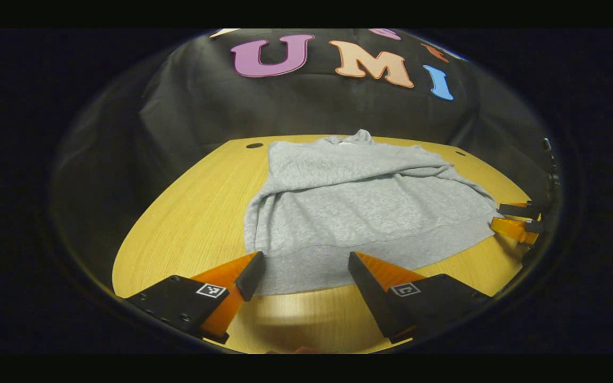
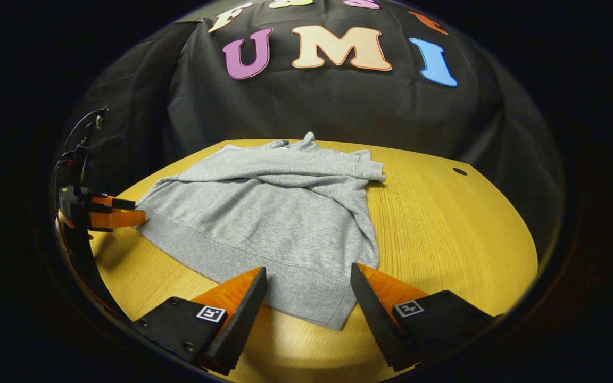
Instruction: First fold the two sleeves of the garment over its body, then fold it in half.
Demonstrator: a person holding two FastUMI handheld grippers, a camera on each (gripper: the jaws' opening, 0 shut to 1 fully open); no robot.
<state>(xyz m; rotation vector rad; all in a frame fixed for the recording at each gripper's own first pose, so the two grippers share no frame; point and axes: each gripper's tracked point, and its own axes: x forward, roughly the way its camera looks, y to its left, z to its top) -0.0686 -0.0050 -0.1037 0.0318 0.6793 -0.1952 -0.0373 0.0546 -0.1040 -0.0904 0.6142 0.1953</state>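
1. Fingers [image 1: 250, 274] of the left gripper [image 1: 304, 274] stand spread wide, released, grasping nothing; the bottom hem of a grey sweatshirt [image 1: 359, 202] lies between and just beyond their tips.
2. Fingers [image 2: 253, 290] of the right gripper [image 2: 306, 290] are likewise spread and released, with the sweatshirt's lower corner lying between them on the desk [image 2: 461, 229].
3. Seen from the right gripper view, the left gripper sits at the far left edge, its tips just beside the hem's other corner.
4. Seen from the left gripper view, the right gripper sits at the far right edge, near the hem.
5. Both sleeves are folded over the sweatshirt's body, which lies flat on the wooden desk, collar toward the black cloth wall [image 2: 338, 106].
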